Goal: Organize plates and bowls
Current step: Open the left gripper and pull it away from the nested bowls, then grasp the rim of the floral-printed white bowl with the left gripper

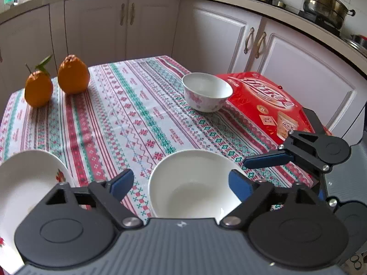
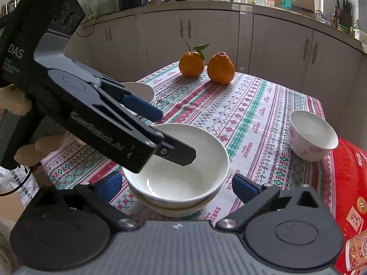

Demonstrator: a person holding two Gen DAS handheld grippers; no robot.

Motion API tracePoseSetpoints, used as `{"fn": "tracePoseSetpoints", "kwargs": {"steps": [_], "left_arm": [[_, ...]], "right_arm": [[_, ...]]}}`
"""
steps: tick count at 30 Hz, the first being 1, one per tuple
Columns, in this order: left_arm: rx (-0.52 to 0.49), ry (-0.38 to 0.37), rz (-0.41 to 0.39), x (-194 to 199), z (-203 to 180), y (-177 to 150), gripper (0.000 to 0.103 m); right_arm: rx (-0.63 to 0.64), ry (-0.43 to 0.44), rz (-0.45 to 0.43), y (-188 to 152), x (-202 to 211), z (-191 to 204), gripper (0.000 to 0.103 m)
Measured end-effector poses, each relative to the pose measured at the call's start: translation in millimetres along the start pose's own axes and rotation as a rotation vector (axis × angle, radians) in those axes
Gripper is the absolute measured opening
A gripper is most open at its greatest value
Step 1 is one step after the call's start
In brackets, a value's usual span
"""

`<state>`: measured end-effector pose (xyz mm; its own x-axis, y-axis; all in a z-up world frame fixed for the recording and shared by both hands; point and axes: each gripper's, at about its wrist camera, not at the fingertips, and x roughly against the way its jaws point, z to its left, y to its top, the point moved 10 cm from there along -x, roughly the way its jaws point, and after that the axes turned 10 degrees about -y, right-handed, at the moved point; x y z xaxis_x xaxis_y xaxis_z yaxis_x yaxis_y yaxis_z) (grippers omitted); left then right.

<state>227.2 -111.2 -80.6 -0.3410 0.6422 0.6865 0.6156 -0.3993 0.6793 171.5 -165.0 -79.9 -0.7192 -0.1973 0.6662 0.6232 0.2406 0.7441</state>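
Glossy round bowls [image 2: 183, 167] — seemingly stacked — patterned tablecloth [image 1: 142, 114].

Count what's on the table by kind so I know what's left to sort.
Plain white bowls: 2, nested in one stack
Floral bowl: 1
Plate stack: 1 (the number of plates in it can't be told)
Oranges: 2
Red box: 1
Total: 7, counting the plate stack as one
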Motion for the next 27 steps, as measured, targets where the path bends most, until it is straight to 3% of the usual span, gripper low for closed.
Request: {"fn": "tracePoseSetpoints", "kwargs": {"steps": [6,10,18,23,27], "left_arm": [[-0.068,0.011,-0.007,4,-7,26,0.091],[-0.117,0.018,-0.003,-6,-13,49,0.092],[-0.172,0.01,0.033,-51,-20,92,0.092],[-0.184,-0.009,0.071,-90,-18,112,0.092],[-0.198,-0.016,0.111,-120,-16,122,0.092]], "right_arm": [[-0.02,0.01,-0.056,10,21,-12,0.103],[-0.039,-0.031,-0.084,16,27,-35,0.103],[-0.092,-0.102,-0.101,17,21,-97,0.103],[-0.107,-0.212,-0.086,15,3,-143,0.103],[-0.116,-0.236,-0.078,17,-19,-170,0.103]]}}
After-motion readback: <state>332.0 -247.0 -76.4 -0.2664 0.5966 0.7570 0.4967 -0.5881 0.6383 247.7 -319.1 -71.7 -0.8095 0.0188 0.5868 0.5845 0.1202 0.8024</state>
